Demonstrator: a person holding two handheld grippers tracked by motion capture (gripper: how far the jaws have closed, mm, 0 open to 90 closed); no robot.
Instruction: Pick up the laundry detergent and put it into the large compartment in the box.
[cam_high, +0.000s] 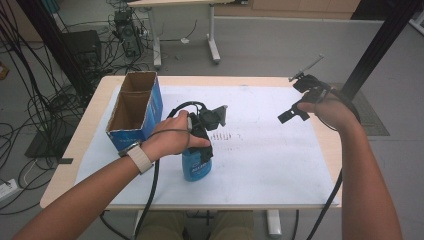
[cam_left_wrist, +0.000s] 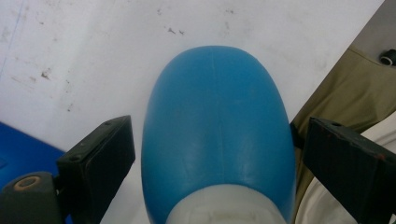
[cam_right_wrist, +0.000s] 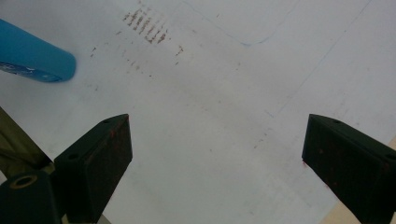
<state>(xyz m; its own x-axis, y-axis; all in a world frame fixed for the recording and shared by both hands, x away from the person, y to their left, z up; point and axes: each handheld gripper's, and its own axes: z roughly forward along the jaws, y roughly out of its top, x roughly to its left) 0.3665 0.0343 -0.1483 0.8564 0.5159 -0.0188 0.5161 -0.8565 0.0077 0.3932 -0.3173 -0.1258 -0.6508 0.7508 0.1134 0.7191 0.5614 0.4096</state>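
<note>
A: Your left tongs (cam_left_wrist: 212, 154) are spread wide around the blue bottle (cam_left_wrist: 217, 135). In the left gripper view the jaws stand on either side of its body with a gap on both flanks, so nothing is clamped yet.

B: Where does the bottle sit?

A: Upright on the white sheet (cam_high: 260, 150) covering the desk (cam_high: 95, 107), lower centre of the high view, just right of the open cardboard box (cam_high: 136, 107). Your left hand (cam_high: 172, 137) is directly over its top.

B: And your right tongs (cam_right_wrist: 215, 154)?

A: Also open and holding nothing, up at the right of the high view, well apart from the bottle. In the right gripper view they look down on bare sheet, with the bottle off in the upper left corner.

B: What could go wrong?

A: The body is smooth, rounded plastic. If you close the jaws off-centre, one pad will likely touch first and push the bottle sideways, or tip it. A squeeze on the curved shoulder could let it slide out as you lift. Centre it between the pads before closing, and mind the box just beside it when you swing.
</note>
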